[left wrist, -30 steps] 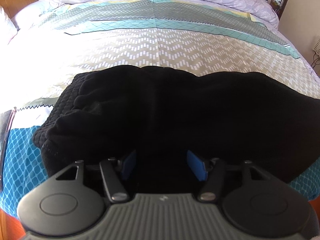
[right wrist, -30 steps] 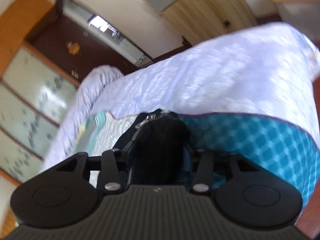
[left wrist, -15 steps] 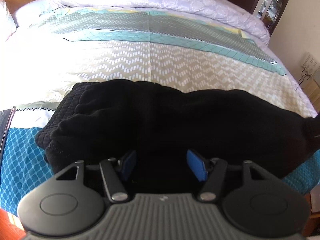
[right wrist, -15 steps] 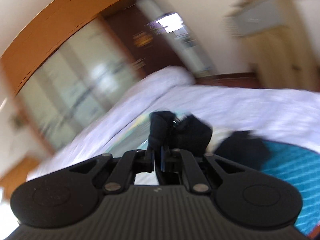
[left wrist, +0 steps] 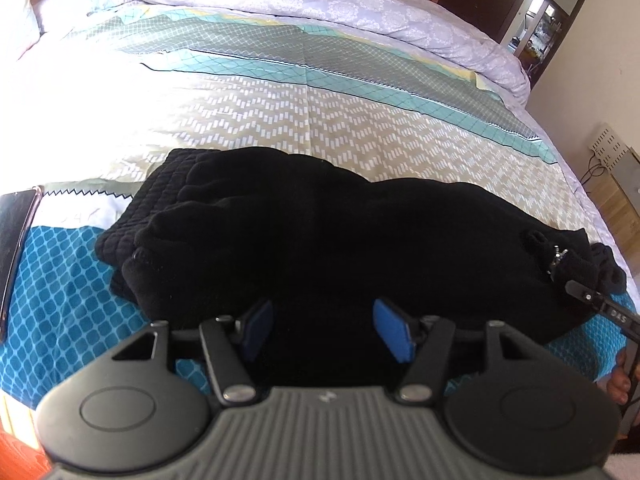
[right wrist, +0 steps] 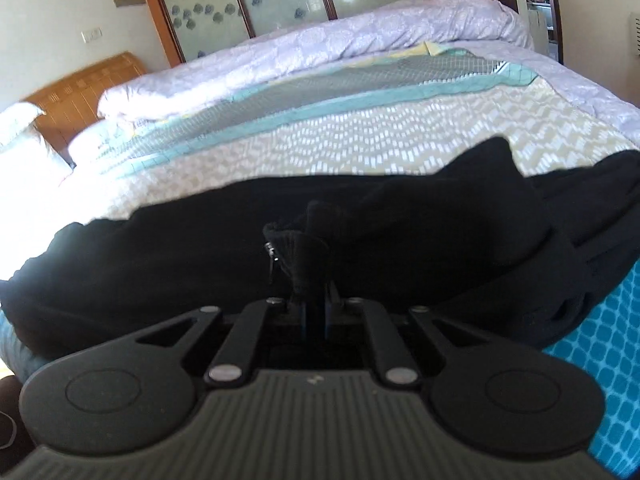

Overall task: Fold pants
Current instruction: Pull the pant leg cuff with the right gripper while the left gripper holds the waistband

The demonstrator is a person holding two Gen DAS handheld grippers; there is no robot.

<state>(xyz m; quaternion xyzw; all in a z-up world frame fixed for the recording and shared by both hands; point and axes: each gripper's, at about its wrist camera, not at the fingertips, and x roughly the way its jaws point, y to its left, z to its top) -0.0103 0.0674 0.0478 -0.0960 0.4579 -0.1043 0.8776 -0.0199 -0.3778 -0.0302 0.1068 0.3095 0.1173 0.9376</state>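
The bed [left wrist: 280,128], under a patterned cover, filled both views, a white duvet [left wrist: 320,8] bunched along its far side. The black pants [left wrist: 340,232] lay near its front edge, long axis running left to right, the ribbed end at the left in the left wrist view. The left gripper [left wrist: 326,330] hovered tilted down over them, its 2 blue pads apart, nothing between. The right gripper [right wrist: 315,312], its jaws having just been closing, stood clamped on a pants cuff beside a zipper [right wrist: 272,258].
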